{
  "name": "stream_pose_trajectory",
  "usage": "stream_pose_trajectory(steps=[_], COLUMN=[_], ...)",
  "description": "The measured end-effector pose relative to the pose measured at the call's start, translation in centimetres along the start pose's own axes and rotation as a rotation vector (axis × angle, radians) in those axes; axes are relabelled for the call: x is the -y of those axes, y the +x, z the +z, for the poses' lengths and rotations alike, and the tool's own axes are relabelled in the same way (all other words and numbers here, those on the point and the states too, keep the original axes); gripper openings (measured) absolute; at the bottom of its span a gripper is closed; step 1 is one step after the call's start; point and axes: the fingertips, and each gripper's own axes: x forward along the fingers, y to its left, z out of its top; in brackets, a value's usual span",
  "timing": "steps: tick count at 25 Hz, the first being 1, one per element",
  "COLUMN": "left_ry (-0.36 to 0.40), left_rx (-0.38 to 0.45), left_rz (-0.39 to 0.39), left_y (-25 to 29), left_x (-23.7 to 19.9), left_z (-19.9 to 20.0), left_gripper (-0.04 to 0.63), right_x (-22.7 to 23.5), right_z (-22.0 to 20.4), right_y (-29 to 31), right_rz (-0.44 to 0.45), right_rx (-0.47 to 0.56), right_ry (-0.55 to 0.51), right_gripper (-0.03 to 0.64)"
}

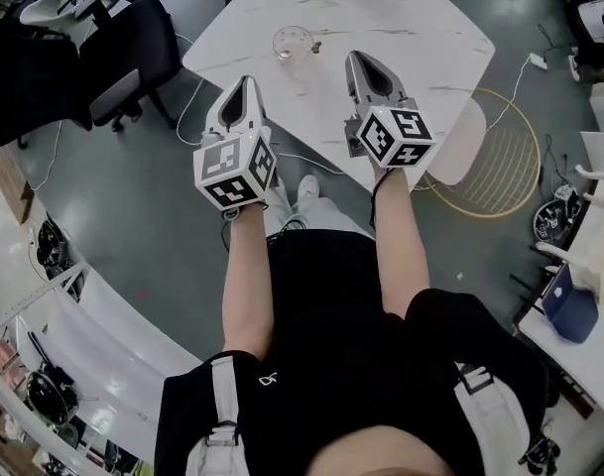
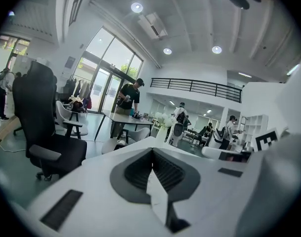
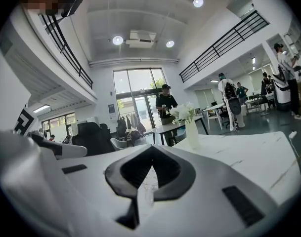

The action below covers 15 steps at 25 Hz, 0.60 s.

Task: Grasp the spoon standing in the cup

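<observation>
Marbled white table (image 1: 421,28) carries the glass cup (image 1: 293,44), which stands near the table edge closest to me. The spoon (image 1: 313,46) shows only as a small dark bit at the cup's rim, on the side toward my right gripper; I can't make out more of it.

My left gripper (image 1: 247,81) hangs short of the cup and off to its left, over the table edge. Its jaws are pressed together with nothing between them, as the left gripper view (image 2: 152,150) shows. My right gripper (image 1: 357,59) is over the table just right of the cup and apart from it, also closed and empty (image 3: 151,150).

Beyond the cup, a white vase (image 3: 193,134) of pale flowers stands on the table. A black office chair (image 1: 133,62) sits on the floor well left of the cup.
</observation>
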Motion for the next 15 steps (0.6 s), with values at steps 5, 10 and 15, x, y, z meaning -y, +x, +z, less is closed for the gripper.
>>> stream_pose_trajectory(steps=[5, 10, 15], left_ry=[-0.012, -0.027, -0.018], left_rx=[-0.048, -0.076, -0.138], left_rz=[-0.037, -0.07, -0.088], left_y=[3.3, 6.4, 8.2], left_x=[-0.5, 0.1, 0.2], left_z=[-1.4, -1.4, -3.3], left_gripper=[0.015, 0.015, 0.015], right_x=[1.3, 3.3, 4.8], right_z=[-1.4, -1.7, -2.6], right_y=[1.5, 2.3, 3.2], right_rz=[-0.043, -0.091, -0.128], right_rx=[-0.031, -0.047, -0.064], right_ry=[-0.007, -0.027, 0.0], right_gripper=[0.006, 0.006, 0.006])
